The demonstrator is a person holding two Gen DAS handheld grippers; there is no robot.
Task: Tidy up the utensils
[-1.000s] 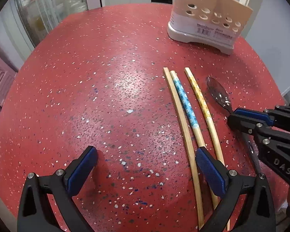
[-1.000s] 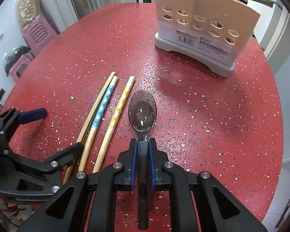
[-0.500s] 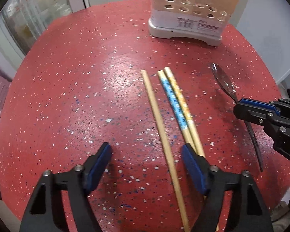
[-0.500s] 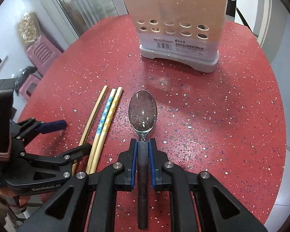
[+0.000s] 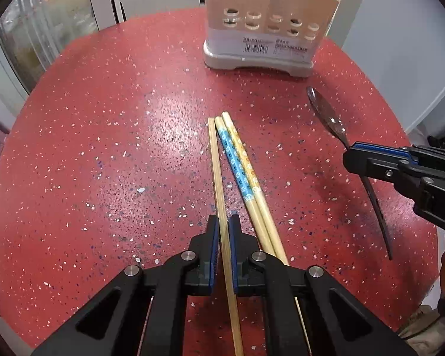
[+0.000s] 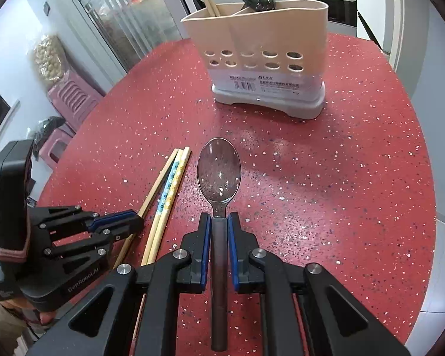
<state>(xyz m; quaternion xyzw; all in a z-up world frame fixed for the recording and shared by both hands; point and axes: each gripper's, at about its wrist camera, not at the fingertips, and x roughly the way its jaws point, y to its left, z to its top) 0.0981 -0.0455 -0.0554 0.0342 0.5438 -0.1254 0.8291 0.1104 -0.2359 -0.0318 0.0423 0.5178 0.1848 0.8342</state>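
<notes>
My left gripper (image 5: 223, 225) is shut on a plain wooden chopstick (image 5: 218, 172) lying on the red speckled table (image 5: 103, 148). A blue-patterned chopstick (image 5: 233, 155) and a yellow-patterned chopstick (image 5: 243, 154) lie just right of it. My right gripper (image 6: 219, 222) is shut on the handle of a dark translucent spoon (image 6: 219, 172) and holds it above the table; it shows at the right of the left wrist view (image 5: 348, 155). The beige utensil holder (image 6: 261, 56) stands at the far side, with chopsticks and dark spoons in it.
A pink stool (image 6: 71, 101) and glass cabinet doors (image 6: 124, 14) lie beyond the table's left edge. The table's right edge (image 6: 430, 178) drops to a grey floor. My left gripper shows at the lower left of the right wrist view (image 6: 133, 222).
My left gripper has closed from wide open onto the plain chopstick. My right gripper has lifted the spoon higher, so the holder's top is now in sight.
</notes>
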